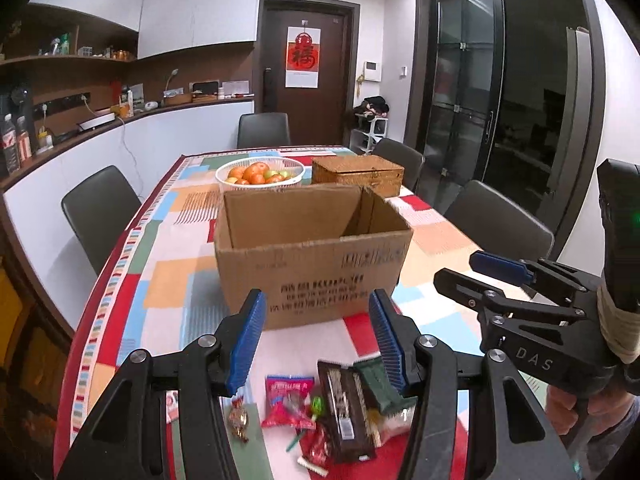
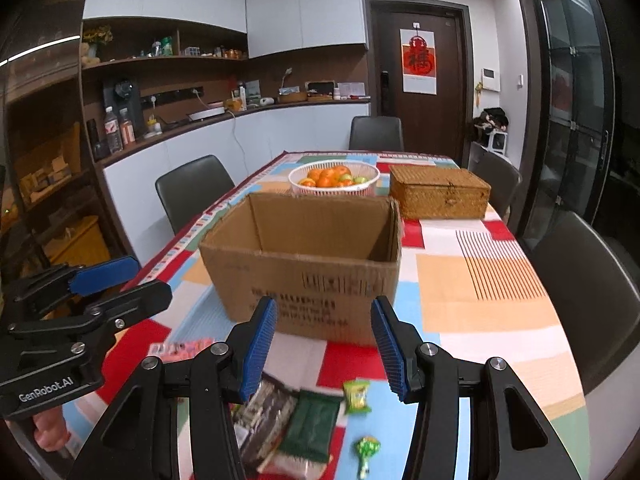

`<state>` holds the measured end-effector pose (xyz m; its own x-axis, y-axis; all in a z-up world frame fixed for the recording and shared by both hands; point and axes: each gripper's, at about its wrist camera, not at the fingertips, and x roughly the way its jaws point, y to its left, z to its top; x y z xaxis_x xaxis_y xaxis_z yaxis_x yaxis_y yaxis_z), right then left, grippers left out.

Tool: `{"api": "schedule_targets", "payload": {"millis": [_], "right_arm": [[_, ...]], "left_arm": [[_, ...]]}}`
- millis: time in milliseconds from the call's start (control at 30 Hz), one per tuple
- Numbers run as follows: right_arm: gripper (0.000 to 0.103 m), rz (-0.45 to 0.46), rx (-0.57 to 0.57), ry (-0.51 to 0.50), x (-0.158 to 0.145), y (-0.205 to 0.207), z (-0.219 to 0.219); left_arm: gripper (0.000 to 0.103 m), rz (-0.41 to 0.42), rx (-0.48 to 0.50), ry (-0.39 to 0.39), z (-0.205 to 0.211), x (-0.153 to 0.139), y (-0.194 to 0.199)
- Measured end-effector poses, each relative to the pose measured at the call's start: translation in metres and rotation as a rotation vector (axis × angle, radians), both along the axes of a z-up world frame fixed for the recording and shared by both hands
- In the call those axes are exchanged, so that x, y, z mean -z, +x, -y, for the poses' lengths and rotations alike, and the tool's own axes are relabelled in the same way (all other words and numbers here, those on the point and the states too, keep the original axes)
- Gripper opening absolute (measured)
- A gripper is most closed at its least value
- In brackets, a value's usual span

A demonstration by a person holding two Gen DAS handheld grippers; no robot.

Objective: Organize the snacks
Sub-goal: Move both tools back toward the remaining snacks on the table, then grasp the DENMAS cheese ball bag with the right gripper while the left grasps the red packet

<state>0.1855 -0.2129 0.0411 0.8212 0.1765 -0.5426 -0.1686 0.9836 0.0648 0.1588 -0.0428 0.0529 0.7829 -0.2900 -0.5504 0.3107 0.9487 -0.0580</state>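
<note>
Left wrist view: the left gripper (image 1: 318,342) hangs above the near end of the counter (image 1: 440,240), its jaws wide apart and holding nothing. Below them, close to the near edge, lies a loose cluster of snacks: a red packet (image 1: 289,400), a long dark brown packet (image 1: 344,412) touching it on the right, a dark green packet (image 1: 378,386) partly under the right blue pad, and a small gold-wrapped candy (image 1: 239,420) a little to the left. An open cardboard box (image 1: 312,256) stands beyond the snacks, about the middle of the counter; no contents show inside it from this angle. Behind it, toward the far end, sit a white fruit basket (image 1: 260,176) and, beside it to the right, a closed wicker box (image 1: 358,174). The right gripper (image 1: 480,276) enters from the right edge, above the counter; its jaws are apart and hold nothing.

Right wrist view: the right gripper (image 2: 324,346) hovers over the near end of the counter (image 2: 480,280), jaws wide apart, gripping nothing. Beneath lie the dark brown packet (image 2: 264,416) and the dark green packet (image 2: 310,426) side by side, with a small yellow-green packet (image 2: 356,396) just to their right and a green-wrapped candy (image 2: 366,450) nearer the edge. The cardboard box (image 2: 304,264) stands just past them. The left gripper (image 2: 120,284) shows at the left side, jaws parted.
</note>
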Motion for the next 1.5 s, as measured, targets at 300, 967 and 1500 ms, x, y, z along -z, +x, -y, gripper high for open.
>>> {"api": "schedule_targets", "payload": {"millis": [300, 967, 1500], "right_arm": [[0.050, -0.058, 0.006, 0.001, 0.033, -0.035, 0.002], [0.050, -0.212, 0.009, -0.004, 0.104, -0.070, -0.010], [0.050, -0.288, -0.003, -0.010, 0.132, -0.052, -0.020]], "left_arm": [[0.053, -0.059, 0.008, 0.010, 0.002, 0.032, -0.031], [0.053, -0.074, 0.042, 0.206, -0.010, 0.101, -0.072], [0.052, -0.156, 0.062, 0.224, -0.012, 0.142, -0.051]]}}
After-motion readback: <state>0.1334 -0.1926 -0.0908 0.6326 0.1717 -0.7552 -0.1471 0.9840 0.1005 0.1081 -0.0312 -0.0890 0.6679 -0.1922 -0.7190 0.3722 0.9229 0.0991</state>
